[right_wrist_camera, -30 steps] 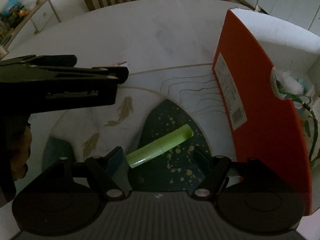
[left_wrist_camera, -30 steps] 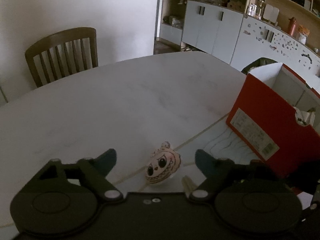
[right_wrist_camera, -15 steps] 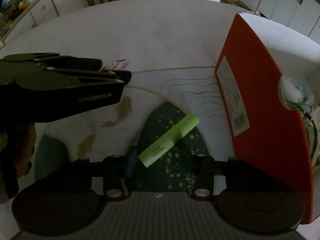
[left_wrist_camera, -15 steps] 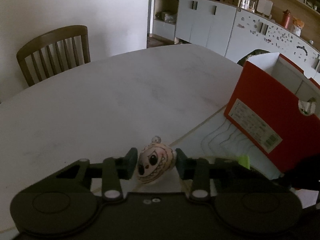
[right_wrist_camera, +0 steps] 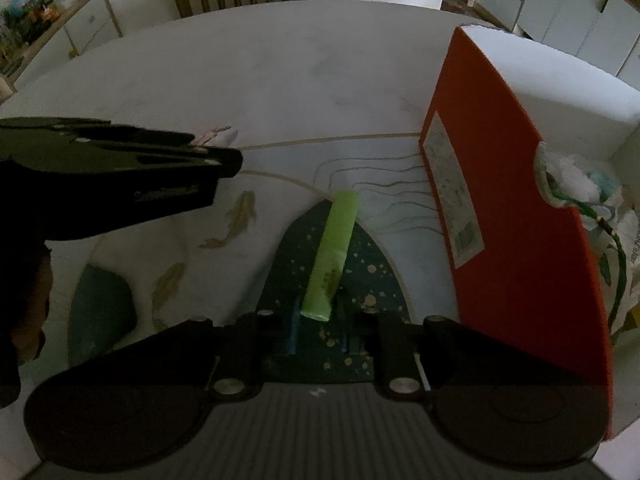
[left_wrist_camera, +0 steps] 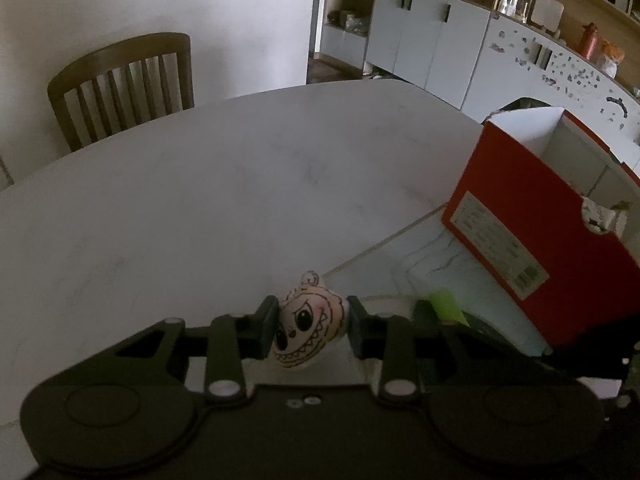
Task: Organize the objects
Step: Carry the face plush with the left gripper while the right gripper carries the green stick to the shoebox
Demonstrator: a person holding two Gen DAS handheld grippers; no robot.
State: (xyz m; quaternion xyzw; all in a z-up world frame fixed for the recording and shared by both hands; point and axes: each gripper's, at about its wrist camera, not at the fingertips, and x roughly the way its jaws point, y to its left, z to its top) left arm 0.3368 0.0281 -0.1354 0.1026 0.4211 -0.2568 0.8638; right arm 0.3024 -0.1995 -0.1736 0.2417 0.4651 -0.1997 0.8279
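Both claws just closed on their items.
Left claw point(left_wrist_camera: 312, 328) pinches toy head point(left_wrist_camera: 310, 326); right claw point(right_wrist_camera: 318, 320) pinches green tube point(right_wrist_camera: 334, 254); red box point(right_wrist_camera: 500, 208) next.

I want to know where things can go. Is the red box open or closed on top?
Open. The red box has no lid on it; its white inside walls and some crumpled packing inside show from above.

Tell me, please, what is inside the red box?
Through the red box side cutout, crumpled white stuffing and a green cord show. The wall covers the rest of the inside.
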